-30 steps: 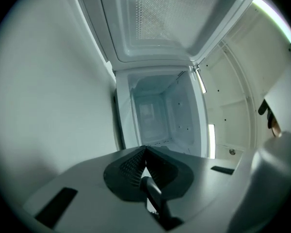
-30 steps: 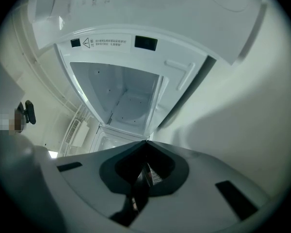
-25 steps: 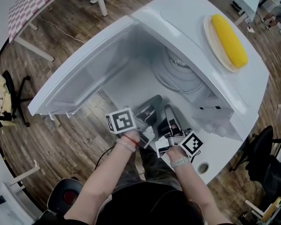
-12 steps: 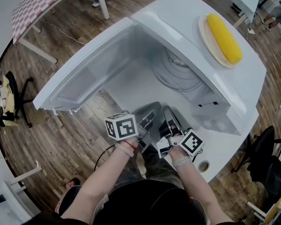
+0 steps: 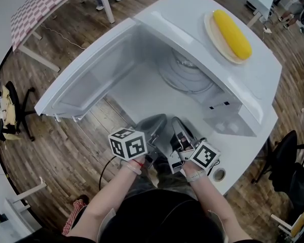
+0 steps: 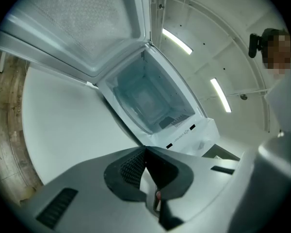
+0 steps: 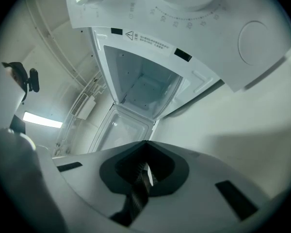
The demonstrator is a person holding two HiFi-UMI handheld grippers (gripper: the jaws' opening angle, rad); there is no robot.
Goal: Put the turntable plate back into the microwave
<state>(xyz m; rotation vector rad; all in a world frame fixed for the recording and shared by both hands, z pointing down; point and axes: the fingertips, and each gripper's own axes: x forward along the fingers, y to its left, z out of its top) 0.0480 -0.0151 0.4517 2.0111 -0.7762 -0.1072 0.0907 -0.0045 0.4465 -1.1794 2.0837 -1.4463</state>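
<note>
- Clear round glass turntable plate (image 5: 186,77) lies flat on the cavity floor of the white microwave oven (image 5: 192,14), upper centre of the head view. It looks seated, so the placing step seems done.
- Left gripper (image 5: 159,119) sits at lower centre, just in front of the cavity mouth and well apart from the plate. In its own view the left gripper (image 6: 145,152) has its jaws pressed together with nothing between them.
- Right gripper (image 5: 176,121) is just beside the left one, also outside the cavity. In its own view the right gripper (image 7: 145,144) has its jaws closed on nothing.
- Likely reason: with no load left to carry, both tools are empty and held close to the person's body, clear of the opening.
- White microwave door (image 5: 86,85) hangs wide open towards the left of the frame. It probably stays open because closing is a separate step, and nothing blocks its swing.
- Yellow corn cob (image 5: 232,34) rests on a round cream plate (image 5: 211,32) on the microwave top, upper right. It's out of the way and not part of the task.
- Both gripper views look into the open cavity. The glass plate can't be made out clearly there.
- Versus the earlier head frames: both marker cubes sit a little lower and nearer the body, so the grippers have backed off. The microwave and corn have shifted up and left in the frame, which points to head movement. The plate is in the same spot inside.
</note>
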